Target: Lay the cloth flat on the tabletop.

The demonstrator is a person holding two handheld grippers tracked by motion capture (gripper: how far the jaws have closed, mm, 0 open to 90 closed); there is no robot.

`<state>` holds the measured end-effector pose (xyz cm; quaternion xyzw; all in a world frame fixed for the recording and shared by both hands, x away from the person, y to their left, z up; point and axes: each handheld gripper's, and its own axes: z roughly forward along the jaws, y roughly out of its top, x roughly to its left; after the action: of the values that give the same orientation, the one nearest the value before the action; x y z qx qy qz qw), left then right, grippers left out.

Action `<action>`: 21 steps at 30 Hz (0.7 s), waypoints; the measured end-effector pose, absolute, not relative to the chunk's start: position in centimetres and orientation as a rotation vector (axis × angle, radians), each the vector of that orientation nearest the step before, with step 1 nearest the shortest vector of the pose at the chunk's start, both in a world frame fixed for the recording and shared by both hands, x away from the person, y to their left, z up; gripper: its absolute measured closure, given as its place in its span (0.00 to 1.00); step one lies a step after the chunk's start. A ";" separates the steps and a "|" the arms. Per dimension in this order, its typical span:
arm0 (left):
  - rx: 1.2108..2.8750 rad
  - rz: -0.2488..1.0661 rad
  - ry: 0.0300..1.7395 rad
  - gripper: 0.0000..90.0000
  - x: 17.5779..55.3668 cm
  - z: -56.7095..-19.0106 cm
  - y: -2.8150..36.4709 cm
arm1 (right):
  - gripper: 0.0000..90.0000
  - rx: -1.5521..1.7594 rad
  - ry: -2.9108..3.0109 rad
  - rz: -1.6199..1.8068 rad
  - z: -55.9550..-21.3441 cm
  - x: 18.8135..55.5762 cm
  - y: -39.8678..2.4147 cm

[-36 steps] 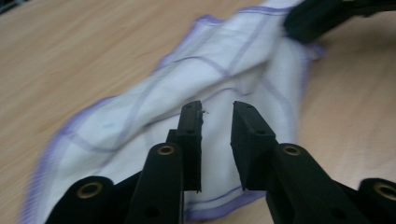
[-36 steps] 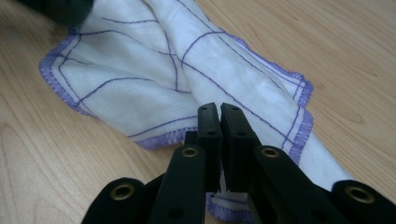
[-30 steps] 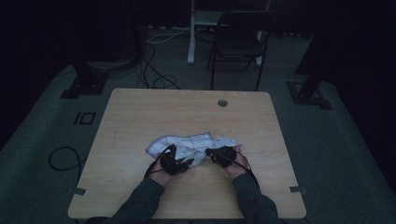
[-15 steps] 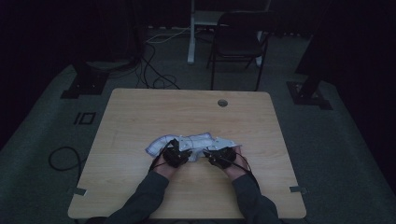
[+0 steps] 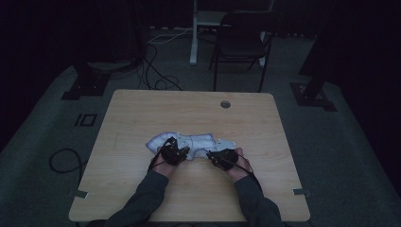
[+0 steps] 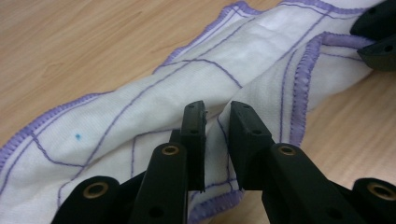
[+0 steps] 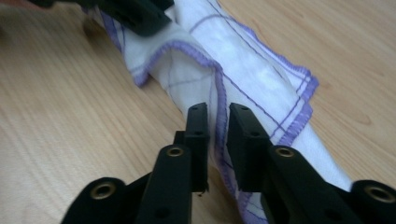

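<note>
Right now the white cloth with purple stitching (image 5: 191, 141) lies bunched in a long roll on the wooden surface (image 5: 142, 113), just ahead of my hands. My left tongs (image 6: 217, 122) have just eased a little wider and stand narrow, a ridge of fabric between them; my right tongs (image 7: 218, 125) have just been closing on a purple hem. To do this well, I should pinch only the top layer, then draw both ends apart evenly
</note>
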<state>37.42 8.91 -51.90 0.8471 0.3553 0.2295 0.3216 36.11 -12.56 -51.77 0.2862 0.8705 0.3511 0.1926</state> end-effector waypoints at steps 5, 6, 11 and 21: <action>2.208 0.597 0.972 0.81 38.3 -52.5 9.1 | 0.95 0.831 2.445 0.972 -52.3 36.5 -12.6; 2.205 0.599 0.980 0.80 38.4 -52.5 9.1 | 0.96 0.836 2.445 0.971 -52.4 36.6 -12.6; 2.178 0.615 1.007 0.79 38.6 -52.6 9.0 | 0.96 0.852 2.442 0.959 -52.5 36.8 -12.7; 2.220 0.636 0.947 0.78 37.9 -52.9 8.2 | 0.94 0.872 2.431 0.949 -52.4 37.0 -13.1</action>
<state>37.92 8.24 -52.91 0.8436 0.3598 0.2415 0.3172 36.96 -13.11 -52.41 0.3109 0.8667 0.3385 0.1940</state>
